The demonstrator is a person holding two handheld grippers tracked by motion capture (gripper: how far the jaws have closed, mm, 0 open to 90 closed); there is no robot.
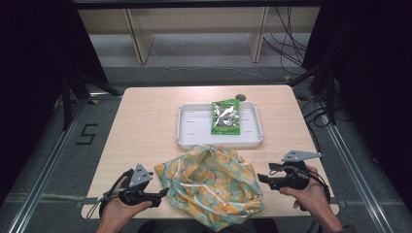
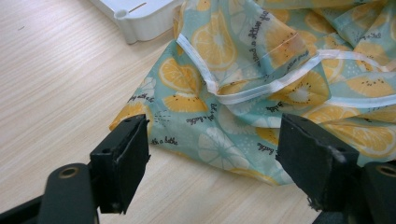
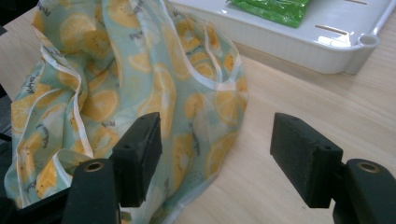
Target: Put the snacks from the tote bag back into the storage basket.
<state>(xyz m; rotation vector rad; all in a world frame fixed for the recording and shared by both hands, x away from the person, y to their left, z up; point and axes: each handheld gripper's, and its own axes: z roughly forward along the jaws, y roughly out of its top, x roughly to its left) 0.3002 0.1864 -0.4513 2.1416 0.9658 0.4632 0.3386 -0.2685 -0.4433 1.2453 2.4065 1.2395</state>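
1 tray (image 1: 187, 127), 1 green snack pkt (image 1: 226, 118), 1 citrus-print bag (image 1: 214, 187), 2 grippers.

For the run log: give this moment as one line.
left gripper: open, at fabric bag | right gripper: open | green packet: in white tray

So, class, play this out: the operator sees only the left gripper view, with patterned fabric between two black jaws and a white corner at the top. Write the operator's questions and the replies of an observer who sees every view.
Operator: What is that white corner?
Observer: It is a white tray lying beyond the fabric bag on the table.
Operator: Is anything in the tray?
Observer: Yes, a green snack packet lies flat in it, toward its right half.
Operator: Where is the other gripper?
Observer: The right gripper sits at the bag's right edge, jaws open and holding nothing.
Operator: And mine, seen from above?
Observer: The left gripper is at the bag's left edge, near the table's front.
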